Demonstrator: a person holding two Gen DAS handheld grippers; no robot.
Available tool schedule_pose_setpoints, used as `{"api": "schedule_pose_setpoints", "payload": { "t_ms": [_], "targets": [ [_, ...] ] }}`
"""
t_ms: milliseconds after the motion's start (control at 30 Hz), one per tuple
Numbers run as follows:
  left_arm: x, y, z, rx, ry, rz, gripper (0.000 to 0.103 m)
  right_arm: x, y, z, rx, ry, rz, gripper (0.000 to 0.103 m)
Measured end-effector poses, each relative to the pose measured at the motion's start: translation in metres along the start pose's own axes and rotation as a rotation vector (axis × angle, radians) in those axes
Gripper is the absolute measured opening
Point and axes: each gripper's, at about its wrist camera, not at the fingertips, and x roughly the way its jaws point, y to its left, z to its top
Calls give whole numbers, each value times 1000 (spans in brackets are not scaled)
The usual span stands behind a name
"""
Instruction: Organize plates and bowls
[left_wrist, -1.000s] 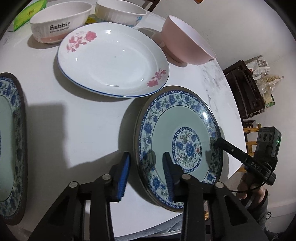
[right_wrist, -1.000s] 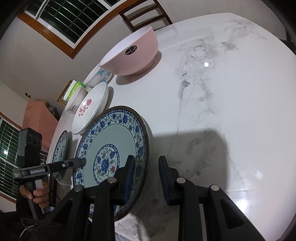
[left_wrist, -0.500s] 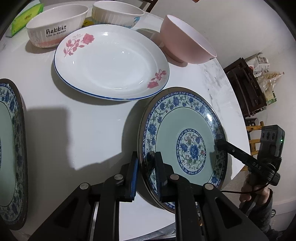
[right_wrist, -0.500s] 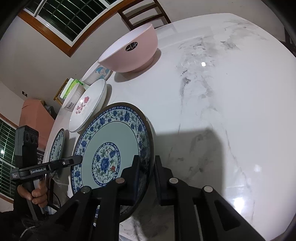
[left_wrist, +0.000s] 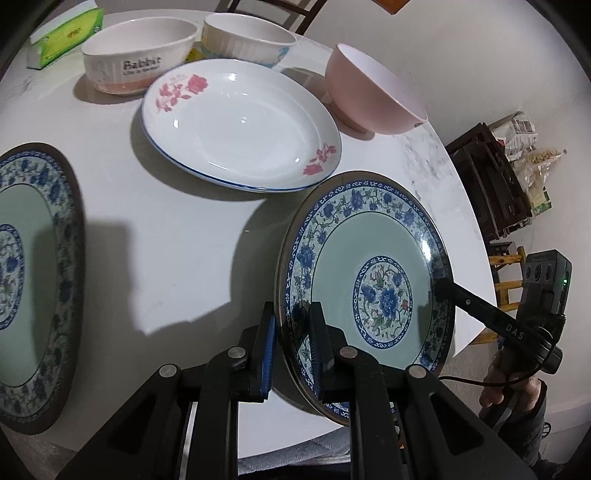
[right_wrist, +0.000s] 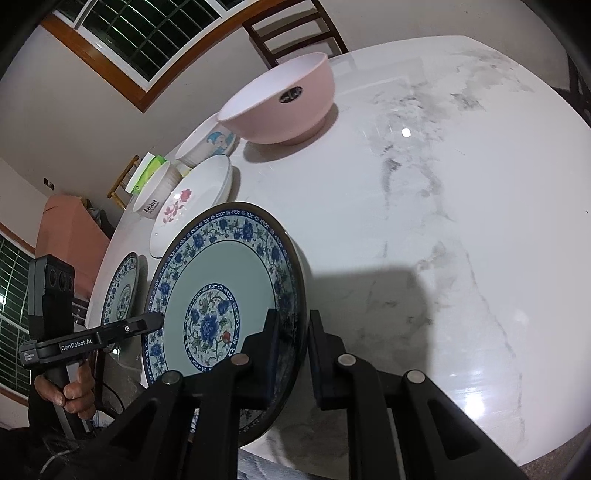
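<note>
A blue-flowered plate with a pale green centre is held by its two opposite rims. My left gripper is shut on its near-left rim. My right gripper is shut on the opposite rim, and it also shows as a dark finger in the left wrist view. The plate sits tilted, just above the white marble table. A matching second blue plate lies flat to the left.
A white plate with pink roses lies behind. Beyond it stand a "Rabbit" bowl, a white ribbed bowl and a pink bowl. A green tissue pack lies far left. The table edge runs close below the held plate.
Both grippers went from standing open around the plate's rims to shut on them. The plate has tilted and come up slightly off the table.
</note>
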Motion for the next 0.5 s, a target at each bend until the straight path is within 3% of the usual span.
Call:
{"api": "schedule_pose_setpoints", "payload": {
  "t_ms": [500],
  "targets": [
    [-55,40,-3,-72,-126,28,13,13,74,16,-107,-10,51,15]
  ]
}}
